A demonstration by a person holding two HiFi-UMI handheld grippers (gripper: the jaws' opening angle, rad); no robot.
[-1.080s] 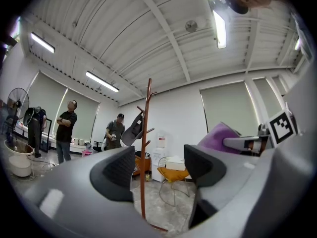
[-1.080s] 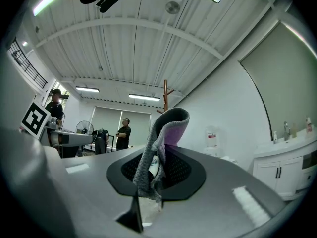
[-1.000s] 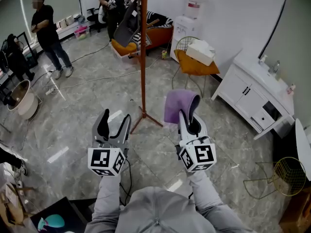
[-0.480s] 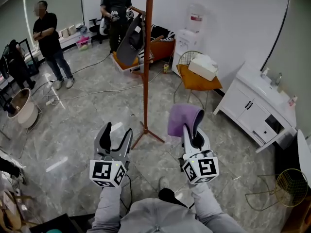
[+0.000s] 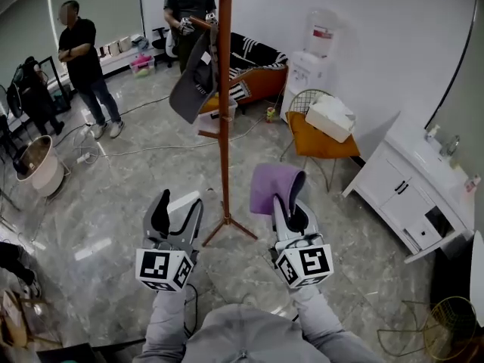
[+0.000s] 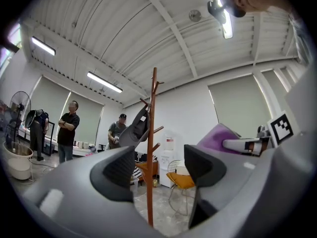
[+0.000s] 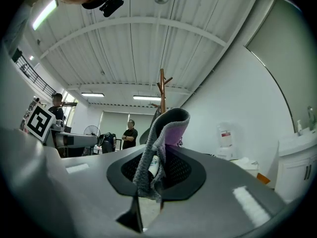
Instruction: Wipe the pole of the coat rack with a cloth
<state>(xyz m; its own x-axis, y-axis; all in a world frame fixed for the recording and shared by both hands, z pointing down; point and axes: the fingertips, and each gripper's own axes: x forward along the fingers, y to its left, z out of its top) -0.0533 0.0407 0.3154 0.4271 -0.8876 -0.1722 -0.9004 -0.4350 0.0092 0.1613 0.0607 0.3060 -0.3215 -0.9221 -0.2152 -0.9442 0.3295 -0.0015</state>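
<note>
Right gripper (image 5: 292, 206) is clamped on the purple cloth (image 5: 272, 184), which is draped over its tips. Left gripper (image 5: 178, 205) gapes, holding nothing. Ahead of both jaw sets stands the coat rack pole (image 5: 224, 119), untouched. Looks like the approach; next, press the cloth onto the pole.

Grey marble-look tile floor (image 5: 113, 203) with cables (image 5: 151, 146) trailing across it, plain white wall (image 5: 393, 36) on the right, ribbed white ceiling (image 6: 163, 43) with strip lights (image 6: 104, 82). Along that wall: water dispenser (image 5: 316, 55), orange wire-frame chair (image 5: 311, 138) carrying a white box (image 5: 331, 116), white cabinet (image 5: 408, 191) with a sink top, and a gold wire basket (image 5: 452, 325) at bottom right. Far end: orange sofa (image 5: 261, 82) with a striped cushion (image 5: 253, 51), two people standing (image 5: 83, 51) (image 5: 189, 6), a white tub (image 5: 34, 169) at the left edge, a standing fan (image 6: 20, 103), grey-green wall panels (image 6: 89, 125) behind.
</note>
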